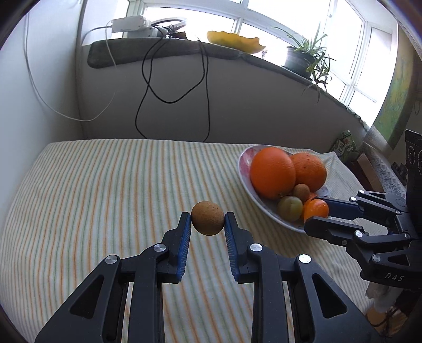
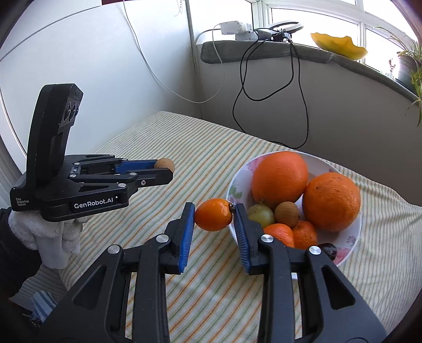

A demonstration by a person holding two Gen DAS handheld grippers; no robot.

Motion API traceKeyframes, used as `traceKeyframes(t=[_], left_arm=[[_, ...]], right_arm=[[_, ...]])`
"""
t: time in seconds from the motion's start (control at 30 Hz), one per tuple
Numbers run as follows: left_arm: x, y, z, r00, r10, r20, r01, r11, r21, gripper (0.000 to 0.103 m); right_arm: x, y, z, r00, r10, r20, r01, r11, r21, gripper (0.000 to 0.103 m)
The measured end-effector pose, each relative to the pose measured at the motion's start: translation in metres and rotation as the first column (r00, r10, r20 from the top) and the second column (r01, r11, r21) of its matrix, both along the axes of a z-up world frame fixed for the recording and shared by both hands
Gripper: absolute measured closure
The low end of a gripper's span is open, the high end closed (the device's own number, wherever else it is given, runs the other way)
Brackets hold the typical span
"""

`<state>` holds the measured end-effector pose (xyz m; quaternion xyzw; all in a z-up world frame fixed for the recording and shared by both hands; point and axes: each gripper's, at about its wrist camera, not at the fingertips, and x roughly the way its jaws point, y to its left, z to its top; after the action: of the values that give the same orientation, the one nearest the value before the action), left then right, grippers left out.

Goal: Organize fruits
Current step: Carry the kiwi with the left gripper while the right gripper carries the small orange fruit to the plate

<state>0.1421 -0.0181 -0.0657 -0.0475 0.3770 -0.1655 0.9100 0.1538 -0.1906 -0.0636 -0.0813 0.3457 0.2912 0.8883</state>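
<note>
Striped tablecloth point(image 1: 105, 184) under bright windows point(image 1: 263, 15); cables point(image 1: 147, 79) trail down wall

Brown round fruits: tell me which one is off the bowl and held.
The brown fruit pinched in the left tongs, above the striped cloth. Its twin sits loose in the bowl, tucked against the two big oranges.

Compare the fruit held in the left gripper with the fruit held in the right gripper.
The brown fruit in the left gripper is round, dull and speckled; the small orange fruit in the right gripper is oval, glossy and bright. The orange one hangs beside the bowl; the brown one hangs farther off. Both are clamped above the striped cloth.
</note>
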Motion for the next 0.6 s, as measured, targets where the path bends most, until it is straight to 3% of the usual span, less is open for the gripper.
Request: traceKeyframes(t=[0.6], left_arm=[[0.020, -0.062, 0.002, 0.995, -0.099, -0.003, 0.099, 0.995, -0.022, 0.079]], right_arm=[[0.026, -0.059, 0.000, 0.992, -0.125, -0.001, 0.125, 0.992, 0.016, 0.071]])
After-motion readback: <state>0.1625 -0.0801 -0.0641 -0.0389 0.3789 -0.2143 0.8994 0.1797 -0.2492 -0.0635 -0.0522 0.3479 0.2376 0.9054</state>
